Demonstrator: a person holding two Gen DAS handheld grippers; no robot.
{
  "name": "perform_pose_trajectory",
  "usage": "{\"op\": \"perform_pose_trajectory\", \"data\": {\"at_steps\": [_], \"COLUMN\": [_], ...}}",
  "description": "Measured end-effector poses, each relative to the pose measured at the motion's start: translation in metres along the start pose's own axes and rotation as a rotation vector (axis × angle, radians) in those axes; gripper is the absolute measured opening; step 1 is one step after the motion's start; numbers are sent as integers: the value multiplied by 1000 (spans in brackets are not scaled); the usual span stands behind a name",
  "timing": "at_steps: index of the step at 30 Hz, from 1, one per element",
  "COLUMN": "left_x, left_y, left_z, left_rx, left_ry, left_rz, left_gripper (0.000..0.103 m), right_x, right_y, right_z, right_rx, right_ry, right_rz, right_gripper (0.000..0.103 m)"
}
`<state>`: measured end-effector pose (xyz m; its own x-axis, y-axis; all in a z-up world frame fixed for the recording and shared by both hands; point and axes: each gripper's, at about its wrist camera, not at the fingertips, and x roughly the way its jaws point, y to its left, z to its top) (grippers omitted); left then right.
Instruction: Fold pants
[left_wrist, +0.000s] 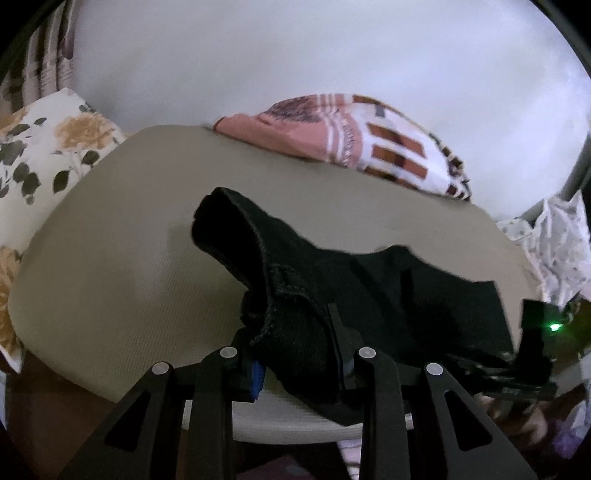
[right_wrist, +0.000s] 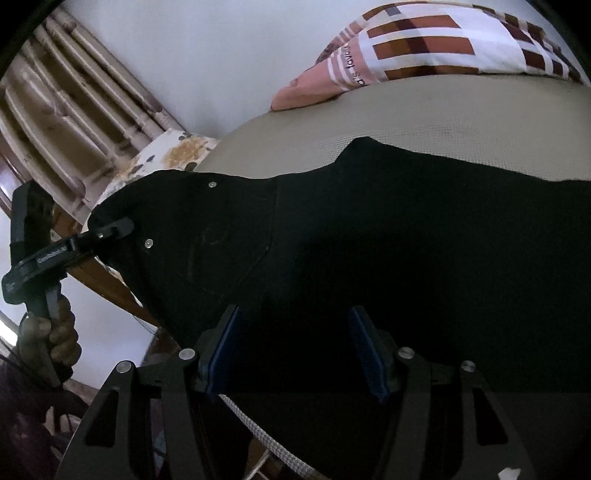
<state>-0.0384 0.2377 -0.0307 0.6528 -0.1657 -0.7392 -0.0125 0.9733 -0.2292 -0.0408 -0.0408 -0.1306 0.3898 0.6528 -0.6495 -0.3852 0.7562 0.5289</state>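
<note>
Black pants (right_wrist: 369, 240) draped across the beige cushion (left_wrist: 110, 240), waistband end bunched up at its near edge. Left gripper (left_wrist: 299, 354) clamped on that bunched fabric, probably to lift it for a fold. Right gripper (right_wrist: 291, 350) spread apart over the flat dark cloth, gripping nothing, apparently ready to pinch.

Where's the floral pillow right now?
Left wrist view: floral pillow at far left, against the mattress edge. Right wrist view: just behind the pants.

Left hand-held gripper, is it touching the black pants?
Touching: the left wrist view shows black pants fabric bunched between the left hand-held gripper fingers.
</note>
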Motion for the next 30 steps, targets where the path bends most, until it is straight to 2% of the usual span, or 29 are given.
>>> {"op": "perform_pose_trajectory", "data": {"at_steps": [11,17,23,30], "left_x": [-18,-18,-9,10], "left_y": [-56,-106,-148,-202], "left_z": [24,32,33,31], "left_rx": [34,108,162,220], "left_ry": [-57,-80,-67,-18], "left_rz": [-148,-252,-349,-487], "left_gripper": [28,28,28,28], "right_x": [-41,-62,-81,-104], "right_y": [-53,-76,-96,-115], "right_z": [6,8,5,1], "right_rx": [224,307,381,473], "right_ry": [-124,-167,-199,-240], "right_rz": [117,170,222,333], "right_gripper": [58,59,60,65]}}
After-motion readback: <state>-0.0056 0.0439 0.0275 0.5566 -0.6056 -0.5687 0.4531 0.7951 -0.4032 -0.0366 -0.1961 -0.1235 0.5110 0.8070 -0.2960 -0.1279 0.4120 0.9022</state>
